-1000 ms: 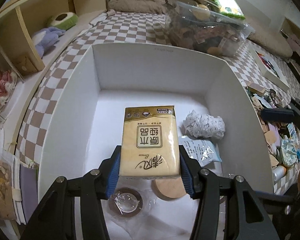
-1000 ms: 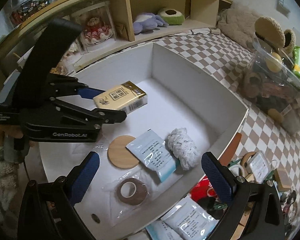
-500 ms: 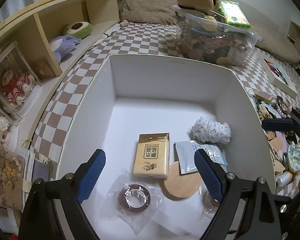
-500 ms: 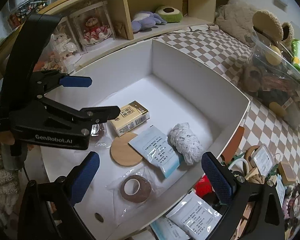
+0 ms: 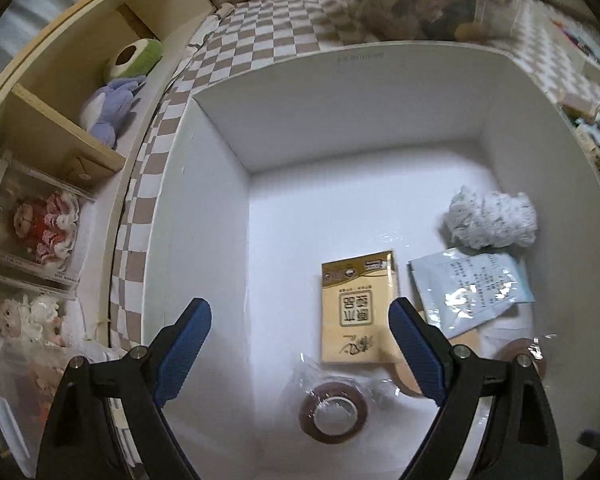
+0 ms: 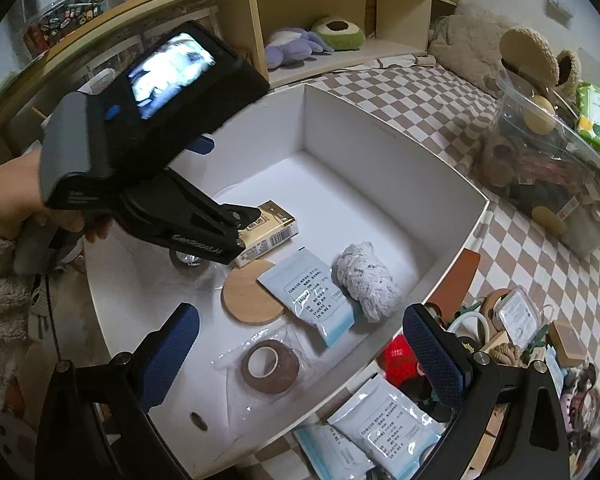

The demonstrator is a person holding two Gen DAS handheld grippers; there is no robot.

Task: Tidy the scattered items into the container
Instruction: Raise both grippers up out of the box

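A white box (image 5: 340,112) holds a yellow tissue pack (image 5: 358,308), a bagged brown tape roll (image 5: 334,412), a mask packet (image 5: 472,288), a white yarn bundle (image 5: 492,220) and a wooden coaster (image 6: 248,298). My left gripper (image 5: 296,312) hangs open above the box floor, its right pad just beside the tissue pack without touching it. In the right wrist view the left gripper (image 6: 228,180), held in a hand, is over the tissue pack (image 6: 272,228). My right gripper (image 6: 300,320) stands open and empty above the box's (image 6: 380,160) near corner, over the tape roll (image 6: 270,366).
Outside the box's near rim lie more mask packets (image 6: 388,428), a red item (image 6: 398,360) and a heap of small clutter (image 6: 512,320). A full clear plastic bin (image 6: 548,152) stands on the checkered cloth behind. A wooden shelf with plush toys (image 6: 312,40) runs along the far side.
The left gripper opened and let the tissue pack drop flat onto the box floor, then swung left and tipped down. The right gripper stayed put.
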